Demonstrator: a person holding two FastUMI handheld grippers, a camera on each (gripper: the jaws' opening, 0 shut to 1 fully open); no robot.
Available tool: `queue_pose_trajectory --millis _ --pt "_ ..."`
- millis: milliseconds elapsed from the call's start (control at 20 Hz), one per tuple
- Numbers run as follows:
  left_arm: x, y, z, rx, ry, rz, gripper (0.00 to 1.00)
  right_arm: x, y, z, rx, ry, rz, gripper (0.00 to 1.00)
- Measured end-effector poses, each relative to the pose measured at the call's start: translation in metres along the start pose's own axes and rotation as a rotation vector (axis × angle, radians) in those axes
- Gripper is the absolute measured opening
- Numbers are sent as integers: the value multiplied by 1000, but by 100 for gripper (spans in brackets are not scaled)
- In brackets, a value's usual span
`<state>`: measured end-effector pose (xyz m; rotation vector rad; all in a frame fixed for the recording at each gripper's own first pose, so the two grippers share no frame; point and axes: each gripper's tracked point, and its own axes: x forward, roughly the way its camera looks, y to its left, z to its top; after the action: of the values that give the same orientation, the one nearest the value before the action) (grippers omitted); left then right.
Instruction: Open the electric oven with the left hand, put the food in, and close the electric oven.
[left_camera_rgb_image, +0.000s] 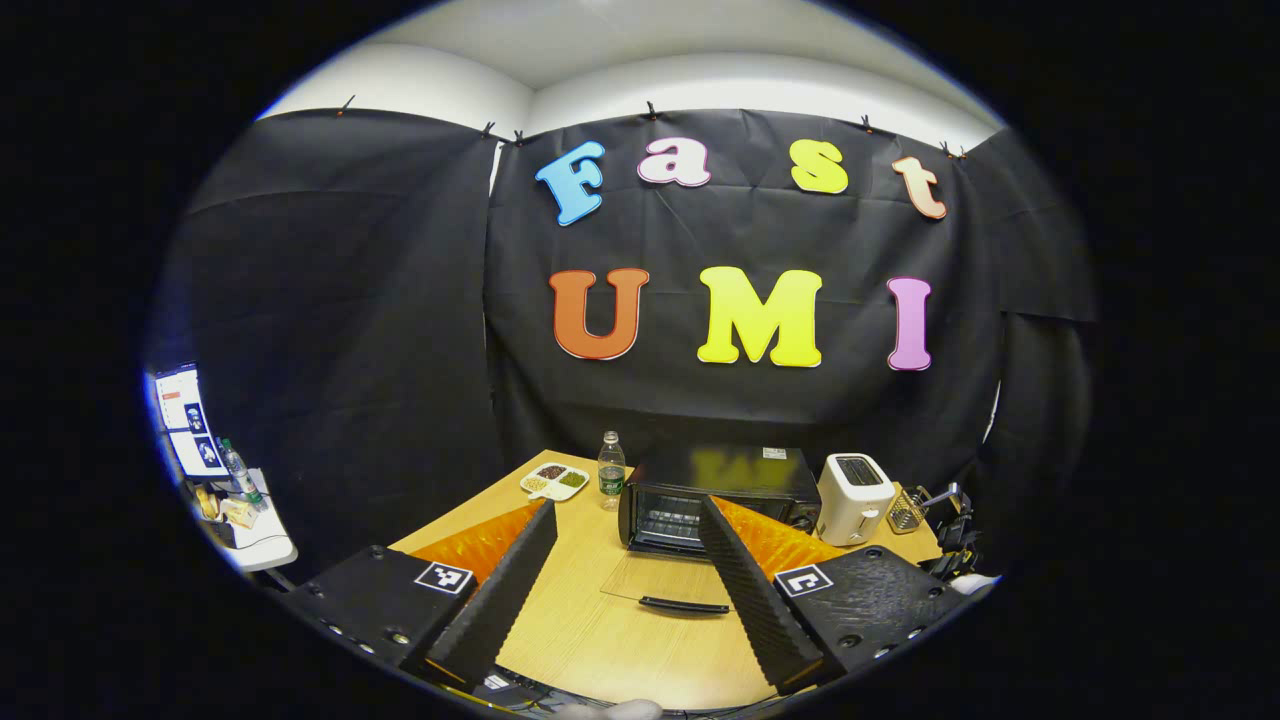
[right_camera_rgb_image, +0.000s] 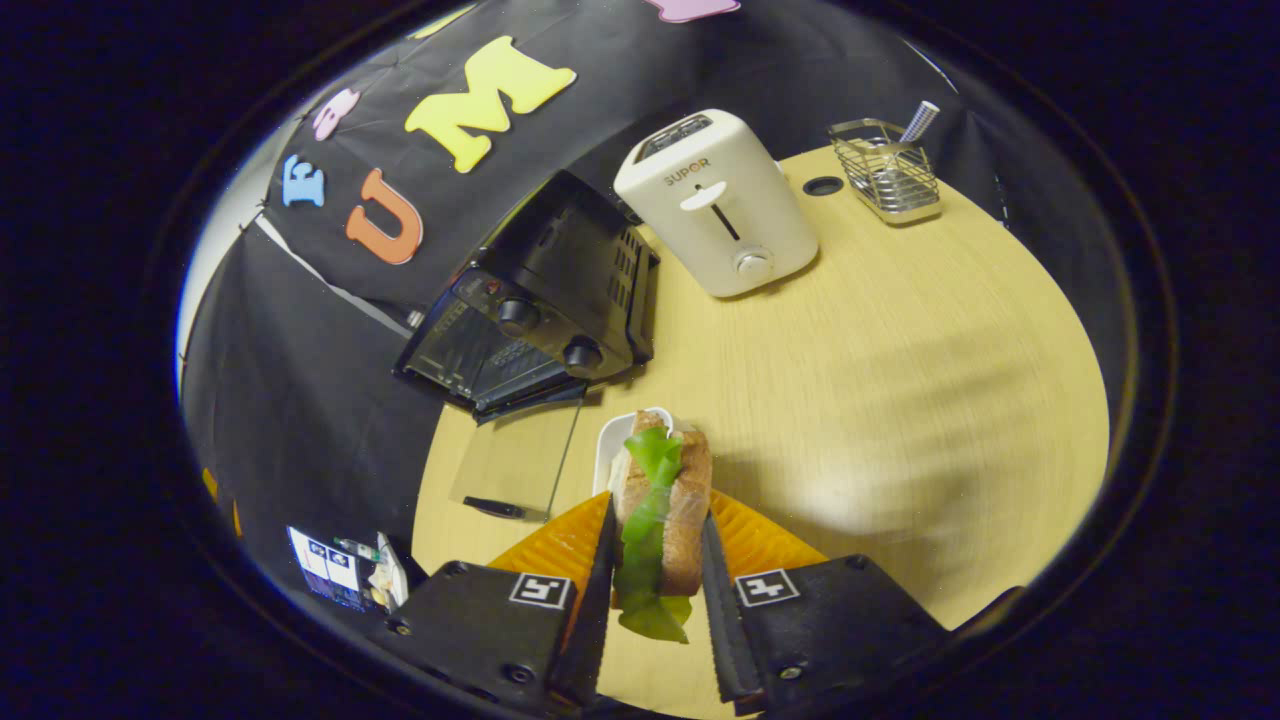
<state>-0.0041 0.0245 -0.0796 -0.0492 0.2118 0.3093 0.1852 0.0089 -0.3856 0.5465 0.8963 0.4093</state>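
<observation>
A wooden table (right_camera_rgb_image: 900, 330) holds the black oven (left_camera_rgb_image: 700, 495) with its glass door (left_camera_rgb_image: 665, 585) down flat. The left gripper (left_camera_rgb_image: 625, 570) is wide open, holding nothing. The right gripper (right_camera_rgb_image: 655, 560) squeezes a sandwich (right_camera_rgb_image: 665, 500) beside the oven

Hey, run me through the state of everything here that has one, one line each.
Electric oven: door open, folded down flat onto the table.
Sandwich: gripped between the right tongs, above a white dish.
Left tongs: open, holding nothing.
Toaster: slots empty.
Water bottle: upright, capped.
</observation>
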Motion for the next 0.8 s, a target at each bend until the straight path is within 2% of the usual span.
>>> queue_pose_trajectory --millis 50,200,400,600,800 --pt "-1 -1 -3 -1 3 3 94 -3 3 -1 -18 -7 -1 43" --pt "-4 1 -2 -5 -4 6 94 -20 21 10 -47 -50 4 41" --pt "-8 5 -1 8 -14 -9 94 -50 65 33 -43 -182 24 41" --pt "-12 15 -2 61 -24 -63 94 -61 129 42 10 -343 74 41" --pt "-15 22 -9 89 -16 -161 94 -32 177 29 82 -456 92 41"
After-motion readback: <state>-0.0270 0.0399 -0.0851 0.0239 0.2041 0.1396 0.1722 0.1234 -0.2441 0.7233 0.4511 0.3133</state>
